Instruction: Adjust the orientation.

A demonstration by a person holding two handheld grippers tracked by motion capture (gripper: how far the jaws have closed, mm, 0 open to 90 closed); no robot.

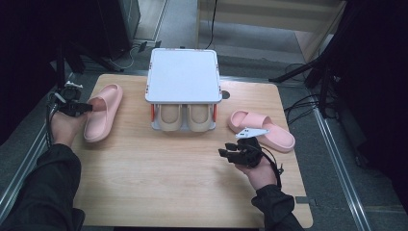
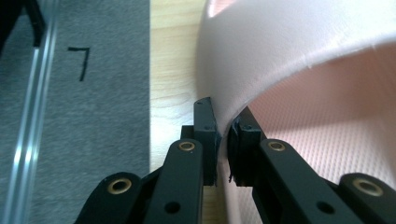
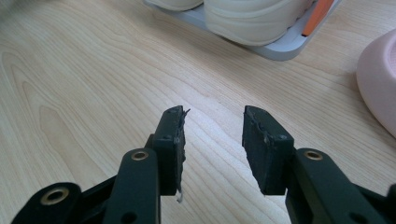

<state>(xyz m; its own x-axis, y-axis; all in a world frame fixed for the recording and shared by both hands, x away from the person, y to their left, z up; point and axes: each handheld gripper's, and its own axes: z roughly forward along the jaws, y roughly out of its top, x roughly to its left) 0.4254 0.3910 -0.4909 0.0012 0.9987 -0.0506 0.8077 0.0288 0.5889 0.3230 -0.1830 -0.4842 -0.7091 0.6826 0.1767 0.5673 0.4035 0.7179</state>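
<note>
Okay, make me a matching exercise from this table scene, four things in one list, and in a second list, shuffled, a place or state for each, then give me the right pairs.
Things:
1. left gripper
2. right gripper
3. beige slippers
4. right pink slipper

Places or states:
A. on the lower shelf of the rack
B. jaws apart over bare table
C. lying by the table's right edge
D. clamped on the strap of the left pink slipper

Pairs: 1-D, 2-B, 3-A, 4-C
</note>
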